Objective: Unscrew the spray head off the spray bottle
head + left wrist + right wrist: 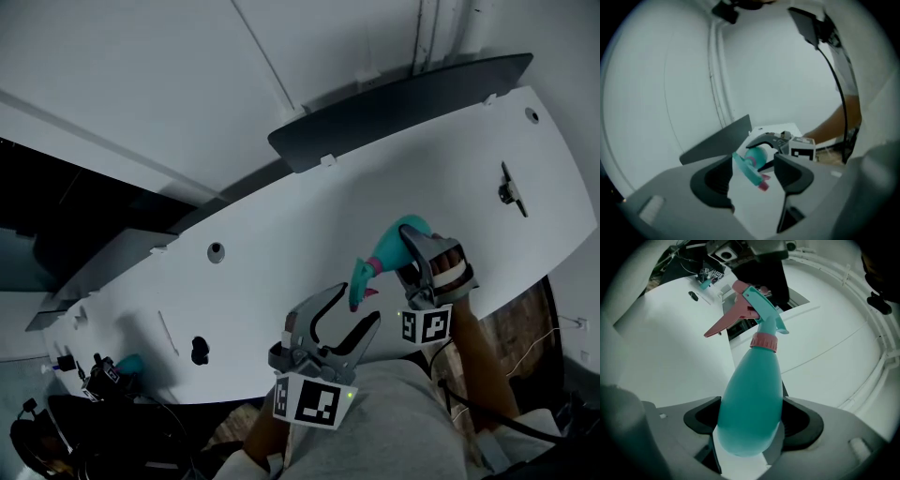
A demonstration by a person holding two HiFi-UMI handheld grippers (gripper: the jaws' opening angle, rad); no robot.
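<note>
The teal spray bottle [751, 399], clamped in the right gripper [749, 425], tilts in mid-air, its spray head [761, 310] (pink trigger, pink collar) still on.

Teal spray bottle [750, 413], pink trigger [729, 320] and collar [764, 341]; white table [375, 197].

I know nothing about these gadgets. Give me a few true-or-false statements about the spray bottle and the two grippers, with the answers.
1. The right gripper grips the teal spray bottle by its body. True.
2. The spray head is already off the bottle. False: it still sits on the neck, joined at the pink collar.
3. The left gripper is clamped on the spray head. False: its jaws stand apart and press on nothing; the head only shows beyond them.
4. The trigger on the spray head is pink. True.
</note>
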